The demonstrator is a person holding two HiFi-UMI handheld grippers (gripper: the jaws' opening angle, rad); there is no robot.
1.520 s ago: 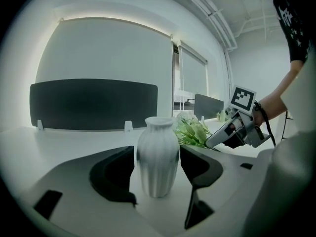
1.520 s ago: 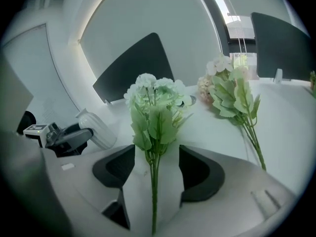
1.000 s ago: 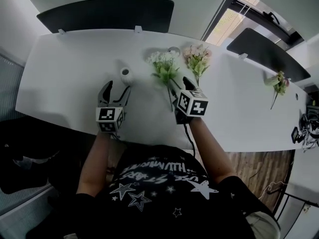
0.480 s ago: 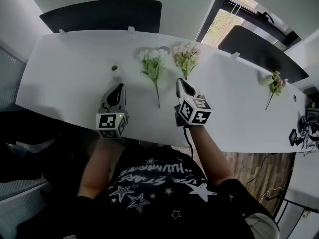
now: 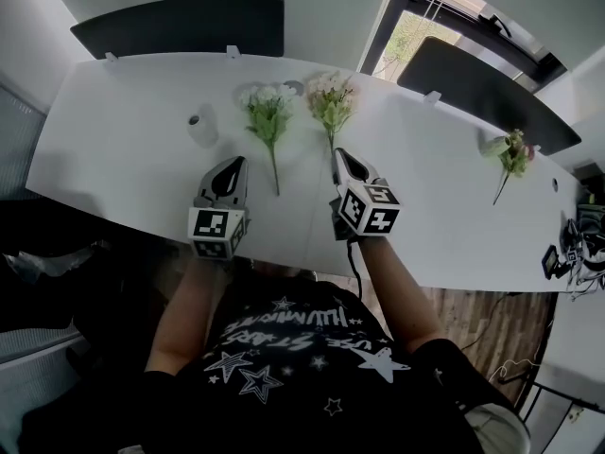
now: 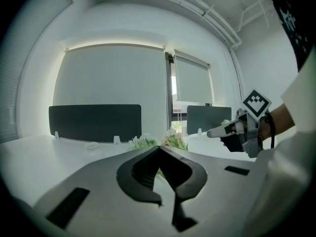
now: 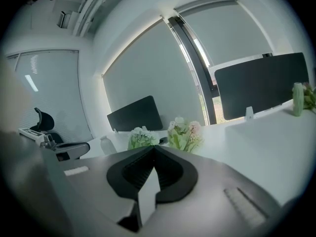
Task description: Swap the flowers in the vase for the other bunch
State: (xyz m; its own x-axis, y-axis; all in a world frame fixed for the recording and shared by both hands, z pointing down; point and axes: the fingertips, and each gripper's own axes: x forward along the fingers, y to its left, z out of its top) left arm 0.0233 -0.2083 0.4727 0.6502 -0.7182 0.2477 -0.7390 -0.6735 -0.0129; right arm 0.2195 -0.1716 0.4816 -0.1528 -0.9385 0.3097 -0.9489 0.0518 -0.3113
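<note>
Fingers (image 6: 136, 174) of the left gripper (image 5: 233, 164) were pressed shut with nothing between them, and the right gripper (image 5: 339, 154) was clenched the same way, also empty. A person held both above the near part of a white table (image 5: 123, 159).

The vase (image 5: 200, 127), small, white and empty, stood on the table just beyond the left gripper and a little to its left, touched by neither tool. To the right of it lay the white bunch (image 5: 267, 112), its blooms toward the far edge and its stem pointing back into the gap between the two grippers. The pink bunch (image 5: 331, 97) lay just beside that one on the right, with its stem running toward the right gripper's tips. Whether stem and tips met could not be told from above. In the right gripper view both bunches sat beyond the closed jaws, not in them.

A third bunch (image 5: 509, 149) lay well apart, near the table's right end. Dark screens (image 5: 180, 25) stood along the far edge, with a window (image 5: 416, 26) showing between two of them. At the bottom of the head view the person's star-printed shirt (image 5: 284, 348) filled the foreground, bare forearms reaching out to the marker cubes on each tool.
</note>
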